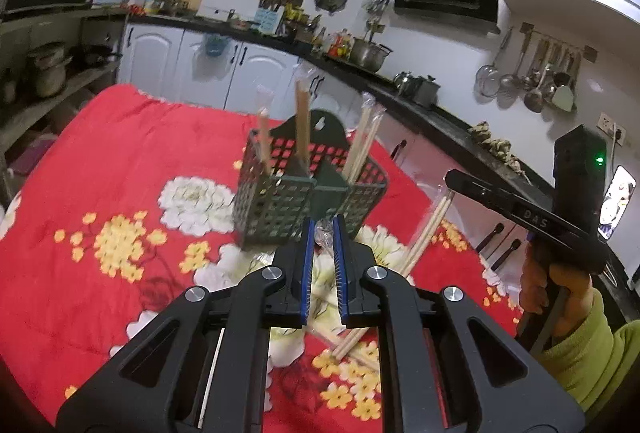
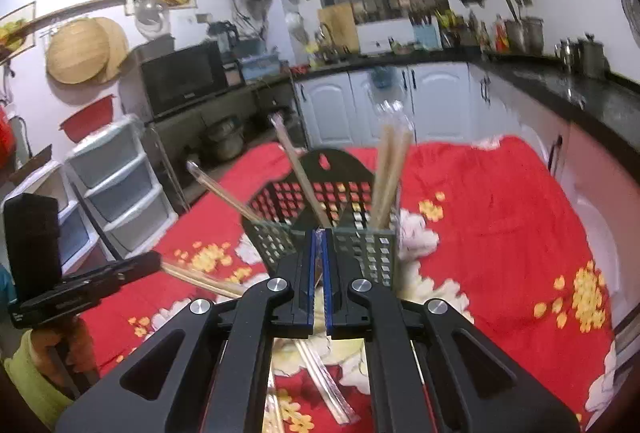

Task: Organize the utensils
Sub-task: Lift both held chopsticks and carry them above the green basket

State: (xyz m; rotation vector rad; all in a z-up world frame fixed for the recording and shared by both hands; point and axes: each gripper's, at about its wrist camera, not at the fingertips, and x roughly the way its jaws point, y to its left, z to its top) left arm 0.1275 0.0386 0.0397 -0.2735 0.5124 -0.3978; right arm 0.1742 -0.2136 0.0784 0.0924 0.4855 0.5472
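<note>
Mid-sort: both claws clamp plastic-wrapped wooden chopsticks — left claw (image 1: pixel 321 233) and right claw (image 2: pixel 319 247) just before the dark green perforated plastic caddy (image 1: pixel 280 205). Next: lift, drop into a compartment.

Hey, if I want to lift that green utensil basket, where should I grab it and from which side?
Probably the raised back panel of the green basket, from above. It is a thin upright plate standing clear of the compartments, while wrapped chopsticks lean out over the other rims.
</note>
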